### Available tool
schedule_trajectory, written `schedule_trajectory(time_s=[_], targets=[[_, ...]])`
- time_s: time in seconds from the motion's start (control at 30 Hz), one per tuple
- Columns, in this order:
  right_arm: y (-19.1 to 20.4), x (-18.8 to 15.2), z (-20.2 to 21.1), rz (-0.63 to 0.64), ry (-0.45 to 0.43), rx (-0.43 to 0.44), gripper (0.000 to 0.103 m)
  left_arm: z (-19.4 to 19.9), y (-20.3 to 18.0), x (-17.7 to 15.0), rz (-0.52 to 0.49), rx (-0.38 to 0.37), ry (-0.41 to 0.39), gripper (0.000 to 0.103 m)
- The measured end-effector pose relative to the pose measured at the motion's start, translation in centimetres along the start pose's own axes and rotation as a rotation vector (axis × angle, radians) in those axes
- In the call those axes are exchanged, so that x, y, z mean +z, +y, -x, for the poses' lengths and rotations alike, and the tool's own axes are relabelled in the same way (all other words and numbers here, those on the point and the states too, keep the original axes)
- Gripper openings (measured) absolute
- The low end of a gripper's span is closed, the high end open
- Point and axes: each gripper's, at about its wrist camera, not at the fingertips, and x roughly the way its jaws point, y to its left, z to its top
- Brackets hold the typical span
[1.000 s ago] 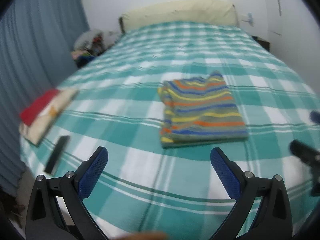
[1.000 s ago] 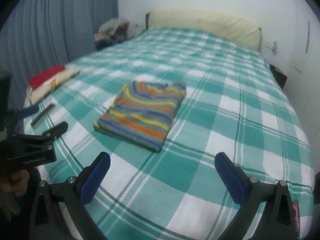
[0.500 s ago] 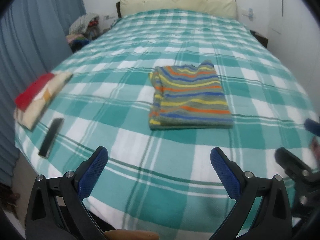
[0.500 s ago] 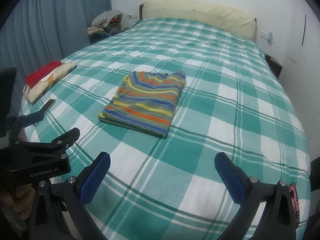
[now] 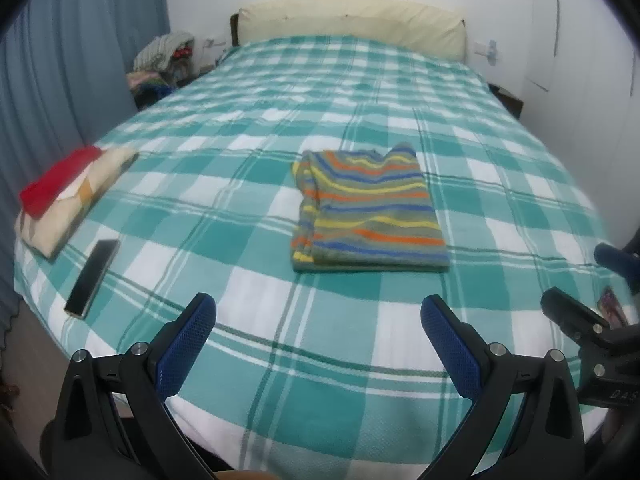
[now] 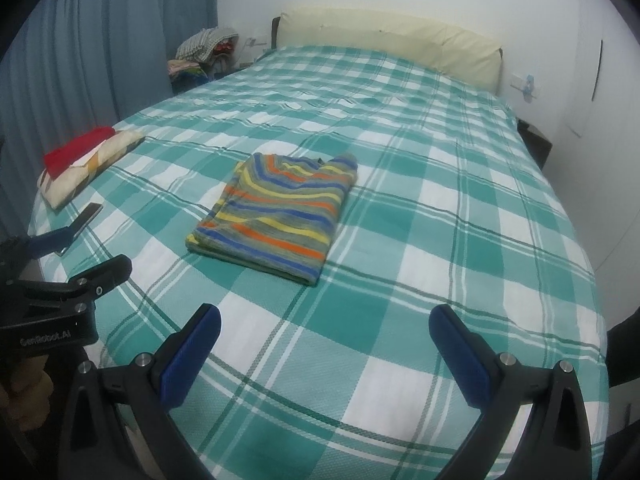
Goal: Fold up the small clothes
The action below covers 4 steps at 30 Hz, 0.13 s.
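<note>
A striped garment (image 5: pixel 368 210) (image 6: pixel 276 212) in grey, blue, orange and yellow lies folded into a flat rectangle on the green-and-white checked bed (image 5: pixel 360 92) (image 6: pixel 440 184). My left gripper (image 5: pixel 318 316) hovers open over the foot of the bed, well short of the garment, nothing between its blue pads. My right gripper (image 6: pixel 326 326) is open too, also back from the garment and empty. Each gripper shows at the edge of the other's view: the right gripper (image 5: pixel 592 292) at the right edge, the left gripper (image 6: pixel 76 248) at the left edge.
A folded red and cream stack (image 5: pixel 70 196) (image 6: pixel 88 160) sits at the bed's left edge, a dark phone (image 5: pixel 93 272) (image 6: pixel 82 222) near it. A small card (image 5: pixel 612 306) lies at the right corner. Cream headboard (image 5: pixel 352 20), clothes pile (image 5: pixel 164 64), blue curtain (image 5: pixel 60 60) at left.
Both grippers have pulled back and up from the garment towards the foot of the bed, so more of the bed shows. The folded garment has not moved.
</note>
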Motion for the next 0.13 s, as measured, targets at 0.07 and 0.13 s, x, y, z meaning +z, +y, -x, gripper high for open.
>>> schedule_trajectory(time_s=[0.07,0.13], targets=[[0.12,0.01,0.08,0.0,-0.001,0.002,0.103,0.1,-0.17,-0.05,-0.003,0.018,-0.014,0.102],[0.19,-0.01,0.1,-0.004,0.0,0.005,0.103,0.34,-0.21,-0.06,-0.004,0.023,-0.029,0.102]])
